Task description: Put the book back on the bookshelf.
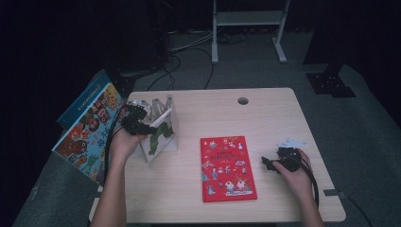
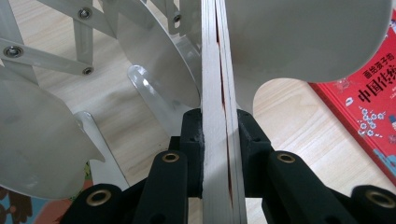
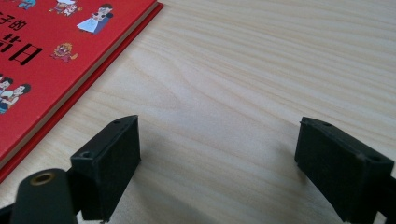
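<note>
On the pale wood-grain worktop (image 1: 274, 118), at its left edge, I see a metal book rack (image 1: 156, 111) of flat rounded silver plates joined by riveted strips. My left hand-held gripper (image 1: 142, 126) is clenched on a thin white-edged book (image 2: 219, 116) standing upright between two plates; both black pads press its sides. A glossy red picture book (image 1: 228, 168) lies flat at mid-worktop, its cover printed with small cartoon figures. My right hand-held gripper (image 3: 217, 158) rests just beside that book's right edge, its blocky black jaws spread wide over bare wood.
</note>
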Demonstrator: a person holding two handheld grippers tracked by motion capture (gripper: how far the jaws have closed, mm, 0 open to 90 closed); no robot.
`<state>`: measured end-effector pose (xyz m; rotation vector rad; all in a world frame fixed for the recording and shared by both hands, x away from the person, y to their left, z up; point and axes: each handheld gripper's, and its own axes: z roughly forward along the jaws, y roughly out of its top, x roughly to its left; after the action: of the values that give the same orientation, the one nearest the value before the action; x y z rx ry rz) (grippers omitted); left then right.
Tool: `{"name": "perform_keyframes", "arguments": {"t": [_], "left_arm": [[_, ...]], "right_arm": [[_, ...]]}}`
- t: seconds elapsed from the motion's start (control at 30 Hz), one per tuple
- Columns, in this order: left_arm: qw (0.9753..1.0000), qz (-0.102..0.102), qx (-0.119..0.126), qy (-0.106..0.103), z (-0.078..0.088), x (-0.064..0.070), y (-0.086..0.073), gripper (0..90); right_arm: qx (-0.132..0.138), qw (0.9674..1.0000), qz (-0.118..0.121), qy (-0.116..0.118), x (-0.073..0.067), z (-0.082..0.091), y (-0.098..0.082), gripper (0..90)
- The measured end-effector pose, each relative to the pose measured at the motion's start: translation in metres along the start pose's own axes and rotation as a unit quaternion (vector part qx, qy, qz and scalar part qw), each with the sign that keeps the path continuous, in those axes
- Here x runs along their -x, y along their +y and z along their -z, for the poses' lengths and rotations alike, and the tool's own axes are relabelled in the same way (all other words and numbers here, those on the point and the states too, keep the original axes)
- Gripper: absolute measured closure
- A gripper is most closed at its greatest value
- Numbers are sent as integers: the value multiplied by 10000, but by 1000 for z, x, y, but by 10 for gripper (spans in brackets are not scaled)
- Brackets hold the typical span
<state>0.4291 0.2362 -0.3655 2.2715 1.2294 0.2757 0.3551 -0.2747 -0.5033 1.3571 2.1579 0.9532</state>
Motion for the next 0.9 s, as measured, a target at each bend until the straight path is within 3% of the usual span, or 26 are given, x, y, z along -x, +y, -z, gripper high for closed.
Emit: {"name": "perform_keyframes", "arguments": {"t": [0.17,0.37,0.43,0.5,0.7,0.9], "left_arm": [[9997,-56,-232,24,-4,-1,-3,752],[9998,9,-205,-39,-5,-5,-9,736],[9996,-83,-263,13,-5,-5,-10,706],[9994,-184,-285,10,-1,-5,-13,668],[9995,-178,-249,63,13,-5,-24,623],[9986,-405,-296,186,29,0,-40,579]], "right_arm": [[3,10000,4,0,0,0,0,134],[3,10000,3,1,0,0,0,134],[3,10000,4,0,0,0,0,134],[3,10000,4,0,0,0,0,134],[0,10000,5,-1,0,0,0,134],[0,10000,4,0,0,0,0,134]]}}
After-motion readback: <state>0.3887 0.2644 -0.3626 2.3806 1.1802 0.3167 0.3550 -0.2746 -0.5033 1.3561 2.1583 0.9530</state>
